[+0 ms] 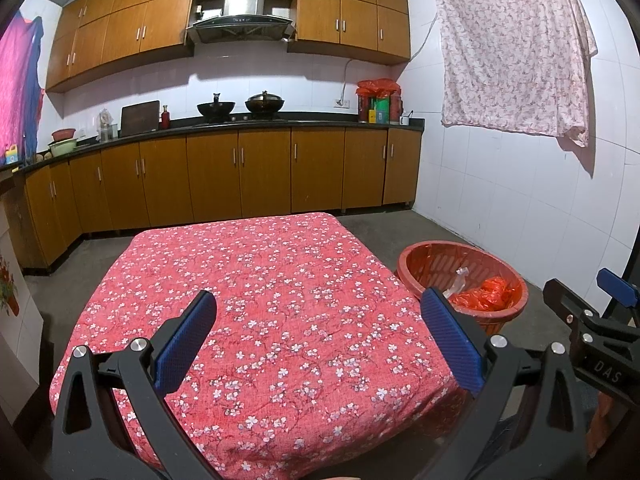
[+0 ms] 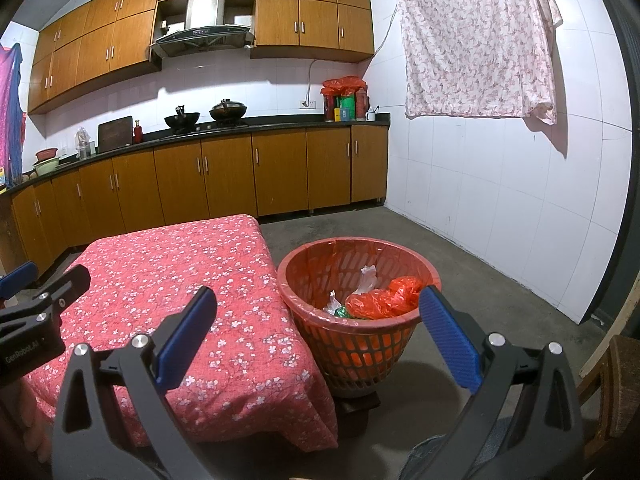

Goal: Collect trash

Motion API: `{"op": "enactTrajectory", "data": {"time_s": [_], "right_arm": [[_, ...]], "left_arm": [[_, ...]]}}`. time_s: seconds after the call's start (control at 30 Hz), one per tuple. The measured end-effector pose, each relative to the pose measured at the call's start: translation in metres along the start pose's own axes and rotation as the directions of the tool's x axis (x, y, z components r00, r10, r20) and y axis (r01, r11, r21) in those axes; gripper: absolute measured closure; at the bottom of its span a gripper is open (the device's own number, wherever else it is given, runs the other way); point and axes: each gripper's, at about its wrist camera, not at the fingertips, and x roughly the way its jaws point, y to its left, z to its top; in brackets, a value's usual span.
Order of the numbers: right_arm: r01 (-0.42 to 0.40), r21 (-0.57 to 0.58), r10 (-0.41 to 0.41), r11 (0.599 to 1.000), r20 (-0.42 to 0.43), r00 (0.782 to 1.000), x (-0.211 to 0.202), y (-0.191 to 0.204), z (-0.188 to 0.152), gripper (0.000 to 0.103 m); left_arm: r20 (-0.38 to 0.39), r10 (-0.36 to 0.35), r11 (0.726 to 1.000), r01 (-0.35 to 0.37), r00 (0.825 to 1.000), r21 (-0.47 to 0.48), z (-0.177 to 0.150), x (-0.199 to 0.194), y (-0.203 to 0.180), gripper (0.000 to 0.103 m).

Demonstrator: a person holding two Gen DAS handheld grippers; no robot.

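Left wrist view looks over a low table draped in a red quilted cloth printed with small white blossoms; nothing lies on it. The left gripper hangs above its near edge, the two blue textured pads spread wide apart with nothing between them. To the right of the table, on the grey concrete floor, stands a round red plastic basket with slotted walls, lined with a thin red bag. Inside it sit the collected scraps: a crumpled red plastic bag and a clear crinkled wrapper.

From the right wrist view, the right gripper floats near the basket, just above its near rim, its black arms and blue pads also splayed open and empty. Here the basket's contents show more fully (the red bag, the clear wrapper, and something green half hidden beneath them). The basket's left side nearly touches the cloth's hanging corner. At the far wall run glossy wooden cabinets under a dark counter, and a pale floral sheet hangs on the white tiled wall at right.
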Motion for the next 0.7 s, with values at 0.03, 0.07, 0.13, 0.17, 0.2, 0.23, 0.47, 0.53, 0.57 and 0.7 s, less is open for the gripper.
{"op": "enactTrajectory", "data": {"time_s": [0.03, 0.07, 0.13, 0.17, 0.2, 0.23, 0.47, 0.53, 0.57, 0.7], "right_arm": [[0.000, 0.000, 0.000, 1.000, 0.000, 1.000, 0.0000, 0.0006, -0.0002, 0.004], [0.000, 0.000, 0.000, 1.000, 0.000, 1.000, 0.0001, 0.0007, -0.0002, 0.004], [0.000, 0.001, 0.000, 1.000, -0.001, 1.000, 0.0001, 0.0009, -0.0003, 0.004], [0.000, 0.002, 0.000, 1.000, -0.001, 1.000, 0.0000, 0.0006, -0.0001, 0.004], [0.000, 0.002, 0.000, 1.000, -0.001, 1.000, 0.0001, 0.0008, -0.0010, 0.004], [0.000, 0.002, 0.000, 1.000, -0.001, 1.000, 0.0001, 0.0013, -0.0012, 0.004], [-0.001, 0.002, 0.001, 1.000, -0.002, 1.000, 0.0001, 0.0009, -0.0009, 0.004], [-0.001, 0.003, 0.001, 1.000, -0.002, 1.000, 0.0000, 0.0011, -0.0009, 0.004], [-0.001, 0.003, 0.001, 1.000, -0.002, 1.000, 0.0000, 0.0006, -0.0007, 0.004], [0.000, 0.002, 0.000, 1.000, -0.002, 1.000, -0.0001, 0.0008, -0.0005, 0.004]], "left_arm": [[0.000, 0.000, 1.000, 0.000, 1.000, 0.000, 0.0000, 0.0001, -0.0001, 0.002], [0.000, 0.000, 1.000, 0.000, 1.000, 0.000, -0.0001, 0.0001, -0.0001, 0.002], [0.000, 0.000, 1.000, 0.000, 1.000, 0.000, 0.0000, 0.0000, -0.0001, 0.002], [0.000, 0.000, 1.000, 0.000, 1.000, 0.000, 0.0002, -0.0003, -0.0001, 0.002], [0.000, 0.000, 1.000, 0.000, 1.000, 0.000, 0.0001, -0.0003, -0.0001, 0.002], [0.000, 0.000, 1.000, 0.000, 1.000, 0.000, 0.0001, -0.0001, -0.0001, 0.002], [-0.001, 0.000, 1.000, 0.000, 1.000, 0.000, -0.0009, 0.0004, -0.0003, 0.002], [-0.002, 0.000, 1.000, 0.000, 1.000, 0.000, -0.0016, 0.0002, -0.0003, 0.002], [-0.002, -0.001, 1.000, 0.001, 1.000, -0.001, -0.0016, 0.0001, -0.0003, 0.002], [-0.002, -0.001, 1.000, 0.001, 1.000, 0.000, -0.0014, 0.0003, -0.0004, 0.002]]}}
